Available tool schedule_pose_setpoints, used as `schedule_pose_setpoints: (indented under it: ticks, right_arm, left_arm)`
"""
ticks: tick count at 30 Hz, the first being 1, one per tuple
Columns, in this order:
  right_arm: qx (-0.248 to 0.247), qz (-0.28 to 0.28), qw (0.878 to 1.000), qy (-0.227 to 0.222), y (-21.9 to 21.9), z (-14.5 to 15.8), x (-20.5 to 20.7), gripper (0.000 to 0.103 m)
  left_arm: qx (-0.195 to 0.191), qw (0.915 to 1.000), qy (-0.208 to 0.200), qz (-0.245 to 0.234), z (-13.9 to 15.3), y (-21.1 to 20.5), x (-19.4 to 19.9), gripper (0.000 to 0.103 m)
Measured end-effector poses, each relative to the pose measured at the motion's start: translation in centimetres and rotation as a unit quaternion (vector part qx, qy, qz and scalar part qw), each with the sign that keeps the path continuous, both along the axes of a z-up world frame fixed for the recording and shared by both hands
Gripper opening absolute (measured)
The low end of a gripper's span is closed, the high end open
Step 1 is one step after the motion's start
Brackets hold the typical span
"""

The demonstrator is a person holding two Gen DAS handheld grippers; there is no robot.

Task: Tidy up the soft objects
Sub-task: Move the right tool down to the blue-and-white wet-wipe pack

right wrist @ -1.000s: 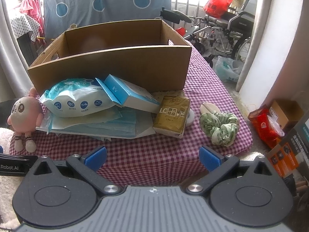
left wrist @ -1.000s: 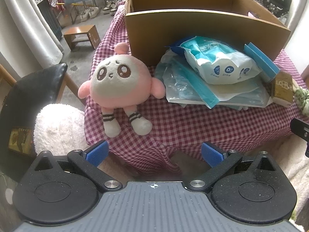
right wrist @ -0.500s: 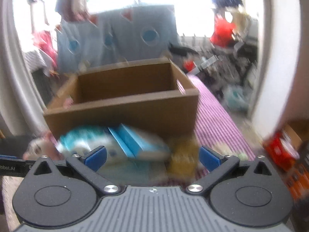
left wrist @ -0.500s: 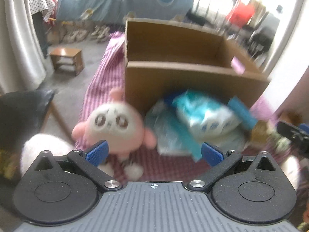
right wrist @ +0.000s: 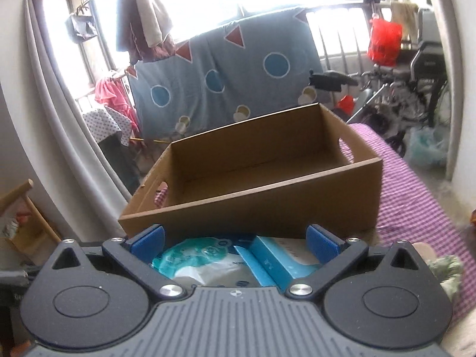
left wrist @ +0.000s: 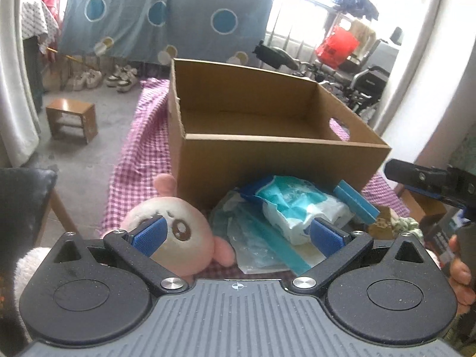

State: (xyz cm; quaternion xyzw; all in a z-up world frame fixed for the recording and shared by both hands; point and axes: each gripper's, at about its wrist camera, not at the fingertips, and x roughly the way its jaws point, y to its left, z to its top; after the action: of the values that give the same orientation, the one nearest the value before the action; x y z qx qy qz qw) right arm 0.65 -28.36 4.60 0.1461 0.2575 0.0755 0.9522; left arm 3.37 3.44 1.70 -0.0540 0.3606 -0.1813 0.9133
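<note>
The left gripper (left wrist: 236, 235) has its jaws spread wide and grasps nothing. Its left blue pad (left wrist: 147, 233) covers part of the face of a pink and cream plush toy (left wrist: 178, 238), so only one embroidered eye, a pink ear tuft and one pink arm show; its legs are hidden behind the gripper body. The toy lies at the near left of the worktop (left wrist: 134, 160), which is covered in a purple checked cloth, just beside the front wall of an open cardboard box (left wrist: 267, 160).

To the right of the toy is a heap of soft packets: a teal and white tissue pack (left wrist: 294, 205) on top of clear plastic bags (left wrist: 247, 232), with a blue carton (left wrist: 355, 203) at its right. A brown packet and a green scrunchie further right are mostly hidden.

The right gripper (right wrist: 235, 239) also has its jaws parted and empty. It hovers over the same tissue pack (right wrist: 196, 258) and blue carton (right wrist: 273, 260), both cut off by the gripper body. Beyond them stands the cardboard box (right wrist: 267, 208); what shows of its inside is bare. At the far right of the left wrist view, part of a hand (left wrist: 459, 273) grips the other tool's handle.
</note>
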Motion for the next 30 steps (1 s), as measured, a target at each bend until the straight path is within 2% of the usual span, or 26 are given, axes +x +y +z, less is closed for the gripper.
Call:
schedule_pose_setpoints:
  ticks: [5, 9, 14, 18, 20, 24, 30]
  right_arm:
    - [0.033, 0.001, 0.999, -0.001, -0.7, -0.2, 0.4, 0.098]
    - [0.044, -0.005, 0.999, -0.001, -1.0, -0.6, -0.1, 0.093]
    - [0.067, -0.019, 0.998, -0.001, -3.0, -1.1, -1.1, 0.081]
    - [0.104, -0.031, 0.994, 0.006, -5.2, -1.6, -1.6, 0.076]
    - [0.137, -0.033, 0.99, 0.012, -6.3, -2.0, -1.7, 0.073]
    - [0.236, -0.033, 0.971, 0.037, -8.9, -3.8, -1.4, 0.069]
    - [0.376, -0.038, 0.922, 0.079, -11.5, -7.1, -1.1, 0.068]
  left_arm:
    - [-0.021, 0.9989, 0.013, -0.04, 0.1, -0.1, 0.1, 0.103]
    - [-0.007, 0.9967, 0.004, -0.081, 0.3, -1.9, 0.1, 0.101]
    - [0.008, 0.9915, -0.007, -0.129, 0.7, -4.8, 0.4, 0.097]
    - [0.018, 0.9873, -0.021, -0.156, 1.0, -7.0, 0.2, 0.094]
    - [0.025, 0.9849, -0.026, -0.169, 1.1, -8.1, 0.2, 0.088]
    - [0.043, 0.9791, -0.04, -0.195, 1.2, -10.3, 0.3, 0.085]
    - [0.087, 0.9657, -0.046, -0.24, 0.8, -13.6, 1.0, 0.087]
